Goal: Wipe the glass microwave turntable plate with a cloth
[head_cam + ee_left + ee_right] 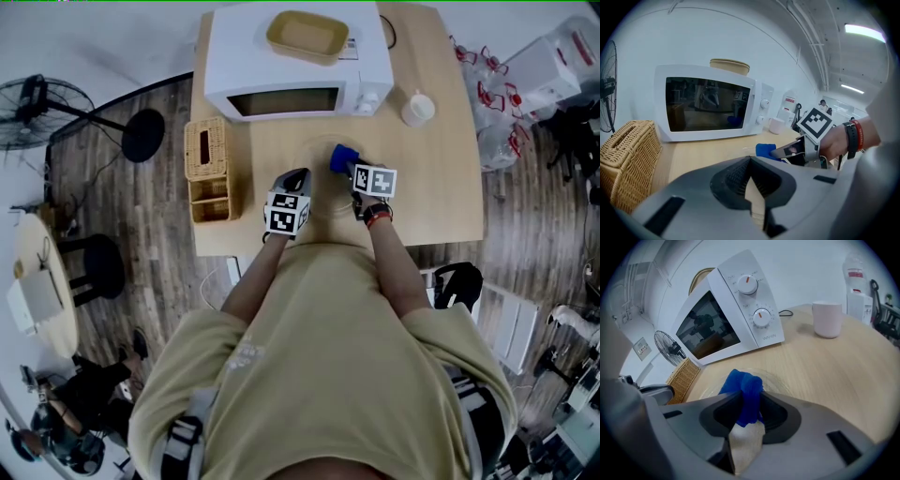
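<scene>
Plate: the glass turntable plate [325, 190] lies flat on the table [441, 187], just in front of the microwave [291, 56]. It is clear, so only a faint round rim shows.
Progress: wiping looks under way, since the cloth sits on the glass. No smear or dirt can be made out, so what is done and what is left cannot be told.
Cloth: the blue cloth [745, 392] is bunched over the plate's far right part.
Right gripper [354, 171]: clamped on the cloth.
Left gripper [750, 163]: jaws closed tip to tip at the plate's left rim, with nothing seen between them.
Around: 1 wicker basket [208, 169] and 1 white cup [418, 108] stand apart from the plate.
</scene>
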Action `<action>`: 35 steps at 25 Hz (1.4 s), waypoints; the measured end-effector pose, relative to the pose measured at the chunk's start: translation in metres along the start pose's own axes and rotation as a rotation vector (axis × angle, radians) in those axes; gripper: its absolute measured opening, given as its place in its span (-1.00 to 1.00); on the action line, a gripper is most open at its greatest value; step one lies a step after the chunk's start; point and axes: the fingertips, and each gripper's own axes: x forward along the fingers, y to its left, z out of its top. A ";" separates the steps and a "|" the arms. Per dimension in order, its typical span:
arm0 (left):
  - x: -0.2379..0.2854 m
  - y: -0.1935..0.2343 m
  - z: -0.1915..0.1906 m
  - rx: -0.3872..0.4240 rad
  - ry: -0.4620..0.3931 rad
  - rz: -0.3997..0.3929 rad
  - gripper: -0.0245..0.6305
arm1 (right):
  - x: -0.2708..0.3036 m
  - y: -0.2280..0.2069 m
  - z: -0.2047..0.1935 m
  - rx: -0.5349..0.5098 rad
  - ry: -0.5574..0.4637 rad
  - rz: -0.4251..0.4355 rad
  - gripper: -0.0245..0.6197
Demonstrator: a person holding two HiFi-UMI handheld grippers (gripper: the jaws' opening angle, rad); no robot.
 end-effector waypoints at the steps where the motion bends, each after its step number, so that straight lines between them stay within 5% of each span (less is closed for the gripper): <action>1: 0.001 -0.002 0.000 0.001 -0.001 -0.002 -0.88 | -0.002 -0.003 0.000 0.001 -0.003 -0.004 -0.50; 20: -0.004 -0.011 -0.005 0.004 0.001 -0.011 -0.88 | -0.028 -0.042 -0.002 0.001 -0.040 -0.134 -0.50; 28: -0.014 0.000 -0.009 -0.014 -0.004 0.004 -0.88 | -0.037 -0.048 0.001 -0.127 -0.034 -0.290 -0.51; 35: -0.024 0.014 -0.017 -0.035 -0.012 0.022 -0.88 | -0.035 -0.044 0.001 -0.047 -0.055 -0.259 -0.61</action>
